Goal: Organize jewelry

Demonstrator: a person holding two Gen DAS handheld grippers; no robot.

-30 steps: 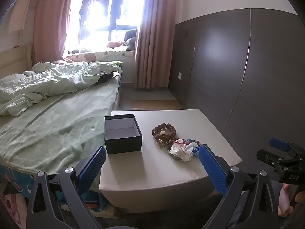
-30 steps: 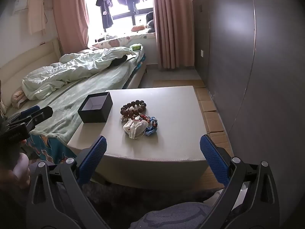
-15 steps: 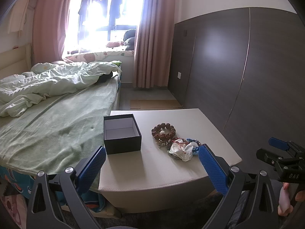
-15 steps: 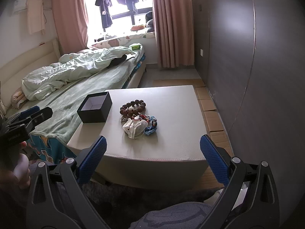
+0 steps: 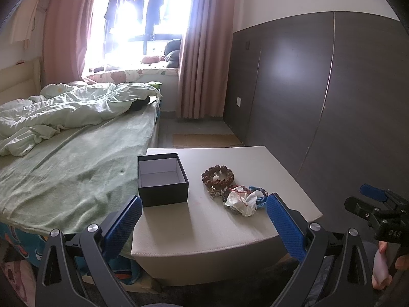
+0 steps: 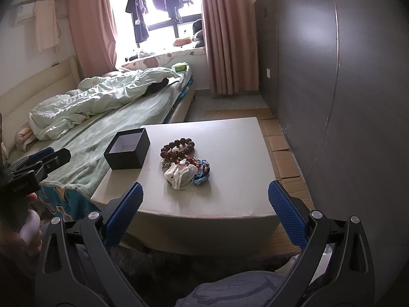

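Both grippers, left (image 5: 203, 218) and right (image 6: 204, 206), gape wide, empty; beads (image 6: 178, 149) lie ahead, right of the box (image 6: 127, 151), nearer the right one

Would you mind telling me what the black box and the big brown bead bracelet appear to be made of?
The black box looks like rigid matte cardboard: thin straight walls, sharp corners, a pale paper-like lining, no shine. The brown bead bracelet looks like carved wood or seed beads: knobbly, dark reddish-brown, dull surfaces. At this resolution, resin cannot be ruled out.
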